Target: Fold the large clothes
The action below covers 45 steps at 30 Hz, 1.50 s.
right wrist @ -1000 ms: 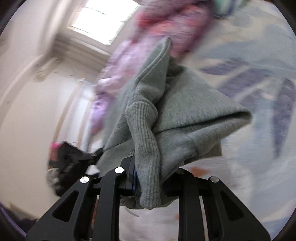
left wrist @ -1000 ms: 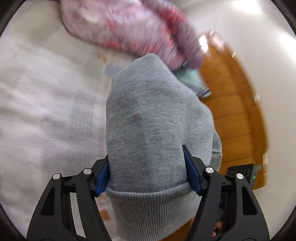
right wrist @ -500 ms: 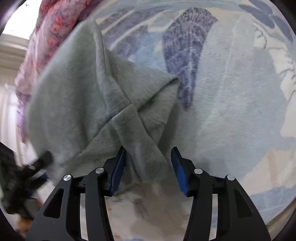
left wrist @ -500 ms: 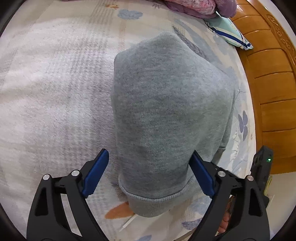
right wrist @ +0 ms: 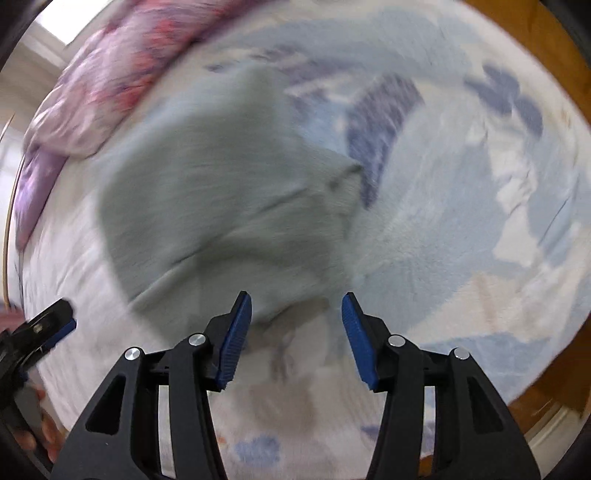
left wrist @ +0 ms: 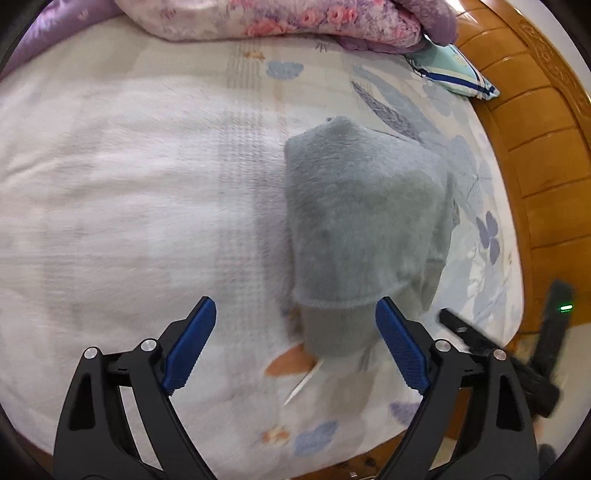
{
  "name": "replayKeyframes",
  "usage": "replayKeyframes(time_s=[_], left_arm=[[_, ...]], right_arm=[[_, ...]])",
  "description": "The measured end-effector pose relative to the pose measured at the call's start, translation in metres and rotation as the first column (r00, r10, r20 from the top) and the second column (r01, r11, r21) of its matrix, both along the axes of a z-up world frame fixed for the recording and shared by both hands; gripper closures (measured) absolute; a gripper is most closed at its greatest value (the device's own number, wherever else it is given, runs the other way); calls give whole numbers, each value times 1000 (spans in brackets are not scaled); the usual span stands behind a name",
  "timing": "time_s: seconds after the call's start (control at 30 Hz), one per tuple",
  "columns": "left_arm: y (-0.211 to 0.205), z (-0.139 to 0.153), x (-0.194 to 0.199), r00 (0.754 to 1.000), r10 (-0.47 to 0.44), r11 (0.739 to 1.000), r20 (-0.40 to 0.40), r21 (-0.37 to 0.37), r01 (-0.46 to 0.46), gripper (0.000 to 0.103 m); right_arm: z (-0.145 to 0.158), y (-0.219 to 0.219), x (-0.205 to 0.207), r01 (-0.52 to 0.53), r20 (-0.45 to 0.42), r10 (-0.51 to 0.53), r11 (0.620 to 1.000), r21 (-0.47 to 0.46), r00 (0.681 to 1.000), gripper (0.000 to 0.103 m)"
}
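Observation:
A grey sweatshirt lies folded into a compact bundle on the floral bedspread, ribbed hem toward me. It also shows, blurred, in the right wrist view. My left gripper is open and empty, just short of the hem. My right gripper is open and empty, just short of the bundle's near edge. The right gripper shows at the right in the left wrist view. The left gripper's tip shows at the left in the right wrist view.
A pink and purple floral quilt is piled at the far side of the bed. A small teal pillow lies by the wooden bed frame on the right. The bed's near edge is just below the grippers.
Both grippers let go of the grey sweatshirt, opened, and pulled back toward me. The sweatshirt went from held up to lying on the bed.

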<state>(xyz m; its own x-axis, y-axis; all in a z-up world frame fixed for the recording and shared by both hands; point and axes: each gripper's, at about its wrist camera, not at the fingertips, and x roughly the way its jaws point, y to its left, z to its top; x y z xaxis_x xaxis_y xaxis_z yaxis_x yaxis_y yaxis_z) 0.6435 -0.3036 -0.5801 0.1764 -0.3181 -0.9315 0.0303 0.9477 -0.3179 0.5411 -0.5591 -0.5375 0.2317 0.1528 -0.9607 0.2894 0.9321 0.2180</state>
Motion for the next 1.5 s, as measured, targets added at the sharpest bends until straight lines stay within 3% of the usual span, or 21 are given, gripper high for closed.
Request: replayKeyframes(time_s=[0.1,0.17,0.2,0.27,0.3,0.43,0.53,0.63,0.8,0.97,1.07,1.27,1.5], left_arm=[[17,32,-23,999,-11,1000,50,18,10,14],[26,53,-38,997,-18,999,79,37,15,14],[33,69,-49,994,-28,999,103,47,23,14],[46,100,-70,986,-41,996,163,80,28,14],[53,115,-81,980,-51,995,191,90,34,12],[81,169,-124,960,-85,993,267,97,61,11],[107,210,-156,936,-115,989,334,124,78,9],[142,252,-186,922,-112,992,371,92,83,8],[186,318,-243,859,-130,990,496,106,89,8],[216,372,-292,821,-139,987,554,147,68,5],[227,394,-315,806,-135,986,577,157,52,5],[231,440,-374,751,-153,966,642,258,-24,5],[234,476,-435,730,-95,975,677,212,-70,5]], right_arm=[[51,38,-18,-85,60,89,994,-66,994,51],[74,71,-20,-121,87,130,987,-104,988,41],[81,78,-9,-130,92,141,985,-112,986,38],[106,96,-18,-139,113,154,981,-135,982,36],[112,107,-22,-140,116,158,979,-149,981,29],[155,155,-48,-153,167,187,968,-198,968,18],[196,190,-83,-134,214,192,957,-257,958,17],[231,218,-114,-104,268,177,958,-267,947,16],[289,261,-172,-76,341,176,955,-287,924,16],[337,292,-218,-71,390,185,954,-290,902,15],[358,305,-239,-88,405,207,952,-292,891,15],[392,325,-275,-123,437,261,939,-320,861,15],[428,321,-325,-141,506,309,929,-342,805,13]])
